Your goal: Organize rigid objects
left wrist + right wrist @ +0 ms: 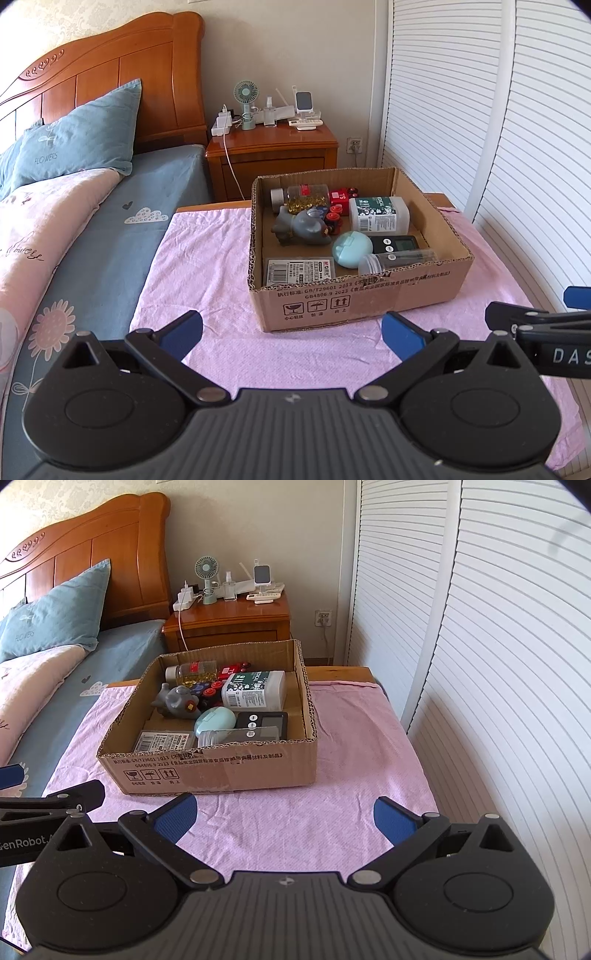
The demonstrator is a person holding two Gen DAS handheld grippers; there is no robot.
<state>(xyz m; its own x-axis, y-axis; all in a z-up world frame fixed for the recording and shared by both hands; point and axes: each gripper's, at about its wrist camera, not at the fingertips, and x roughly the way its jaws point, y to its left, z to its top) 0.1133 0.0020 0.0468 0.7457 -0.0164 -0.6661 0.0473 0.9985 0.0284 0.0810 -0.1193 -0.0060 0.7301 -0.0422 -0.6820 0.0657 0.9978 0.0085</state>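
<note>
Cardboard box (354, 295) of objects sits on pink cloth (207, 258) before both wide-open, empty hand-held grippers (291, 332) (284, 812).

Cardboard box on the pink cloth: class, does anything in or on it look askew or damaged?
The brown cardboard box has ragged, torn top edges. Inside, the white rectangular bottle, the clear capsule bottle and the grey elephant figurine lie toppled in a jumble. Nothing looks spilled.

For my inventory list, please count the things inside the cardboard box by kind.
Bottles: 3 (capsule bottle, white bottle, clear vial)
Grey figurine: 1
Red toy vehicle: 1, as far as visible
Mint round case: 1
Black timer: 1
Labelled pack: 1
Total: 8
</note>
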